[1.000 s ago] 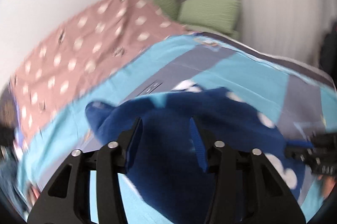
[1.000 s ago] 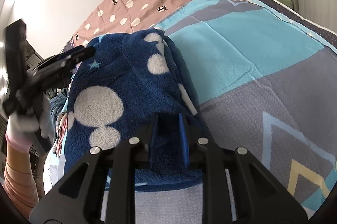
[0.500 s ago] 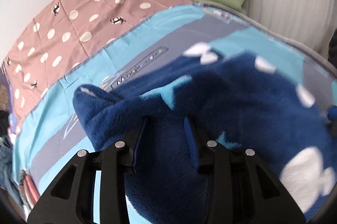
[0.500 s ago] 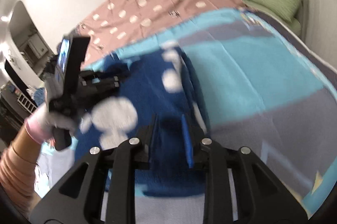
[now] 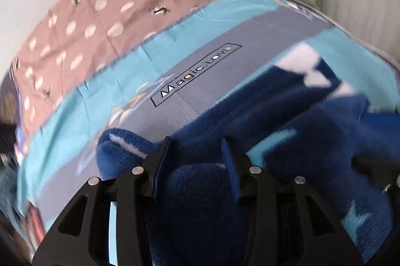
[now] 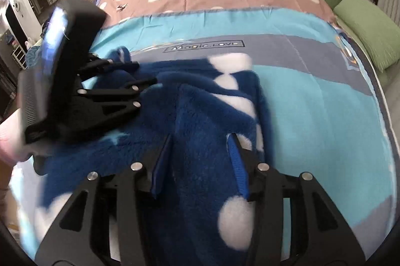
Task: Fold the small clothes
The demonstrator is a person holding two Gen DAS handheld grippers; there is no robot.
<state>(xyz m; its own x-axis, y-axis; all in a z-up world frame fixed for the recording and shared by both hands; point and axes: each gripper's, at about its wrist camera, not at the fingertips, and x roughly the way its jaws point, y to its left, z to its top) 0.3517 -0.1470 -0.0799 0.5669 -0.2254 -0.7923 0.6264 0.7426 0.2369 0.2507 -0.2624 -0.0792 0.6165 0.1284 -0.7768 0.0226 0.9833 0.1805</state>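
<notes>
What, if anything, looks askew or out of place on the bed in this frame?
Only the navy fleece garment with white dots looks untidy: it lies bunched and partly doubled over on the turquoise-and-grey bedspread, edges uneven, as expected mid-fold. Both tongs, left and right, stand open over it. Nothing looks spilled or damaged.

Boxed label reading "Magic.Love" [image 5: 196, 75] printed on the grey band of the blue-and-grey bedspread [image 5: 225, 23], centre of the left wrist frame, same boxed label in the upper middle of the right wrist frame, blurrier there
</notes>
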